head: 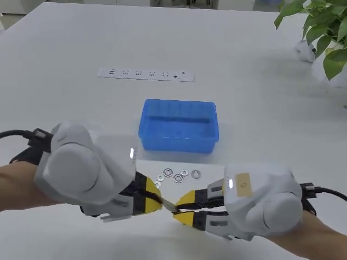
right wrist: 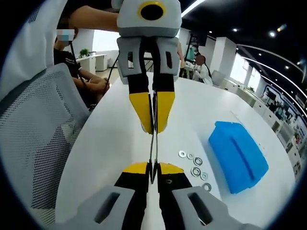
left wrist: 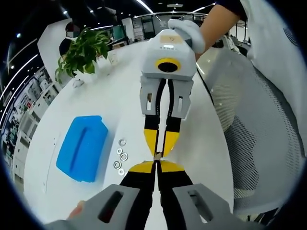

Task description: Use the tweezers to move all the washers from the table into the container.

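Observation:
Slim metal tweezers (head: 168, 206) span the gap between my two grippers, which face each other tip to tip near the table's front edge. My left gripper (head: 156, 200) is shut on one end and my right gripper (head: 180, 211) is shut on the other. In the right gripper view the tweezers (right wrist: 153, 143) run from my own jaws (right wrist: 152, 168) up into the left gripper (right wrist: 154, 125). Several steel washers (head: 179, 174) lie loose on the table just beyond the grippers. The blue container (head: 179, 104) stands behind them, with nothing visible inside. Washers (left wrist: 121, 157) and container (left wrist: 81, 148) lie left of the jaws.
A white power strip (head: 145, 75) lies across the table behind the container. A potted plant (head: 321, 32) stands at the far right corner. A grey mesh chair (right wrist: 33, 143) sits at the table's near edge. White tabletop (head: 260, 81) surrounds the container.

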